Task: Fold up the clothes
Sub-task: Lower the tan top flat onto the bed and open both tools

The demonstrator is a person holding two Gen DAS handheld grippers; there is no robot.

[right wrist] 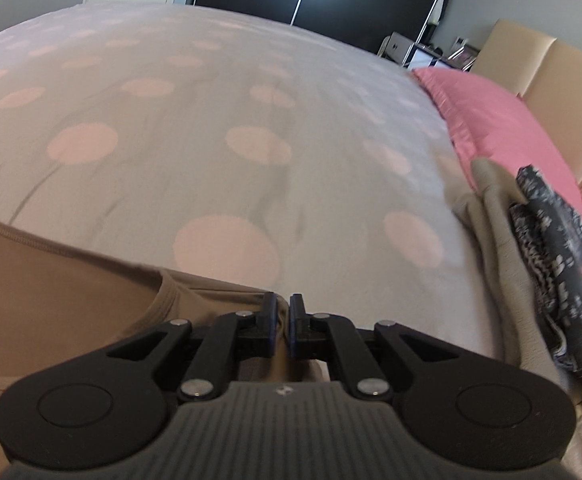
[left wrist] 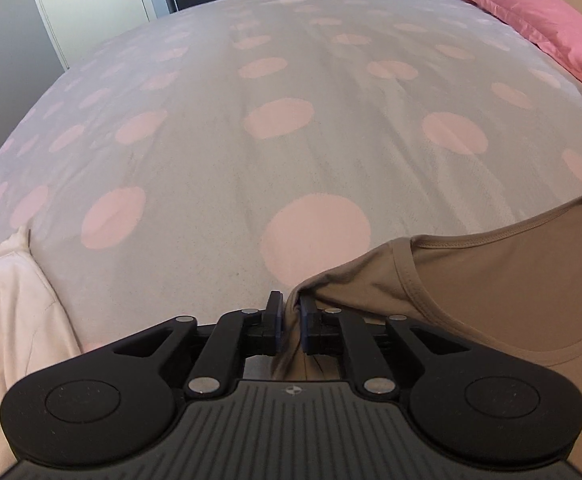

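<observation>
A tan T-shirt [left wrist: 503, 280] hangs stretched between my two grippers above the bed, its rounded neckline facing the left wrist camera. My left gripper [left wrist: 290, 312] is shut on one shoulder of the shirt, and cloth bunches between its blue pads. In the right wrist view the same tan T-shirt [right wrist: 59, 292] spreads to the left, with its neck hem curving below. My right gripper [right wrist: 283, 316] is shut on the other shoulder, a fold of tan cloth pinched between the fingers.
The bed carries a white cover with pink dots [left wrist: 283, 120]. A pink pillow [right wrist: 503, 128] lies at the headboard end. Beige and dark patterned clothes [right wrist: 551, 248] are piled at the right. A white garment [left wrist: 11, 300] lies at the left edge.
</observation>
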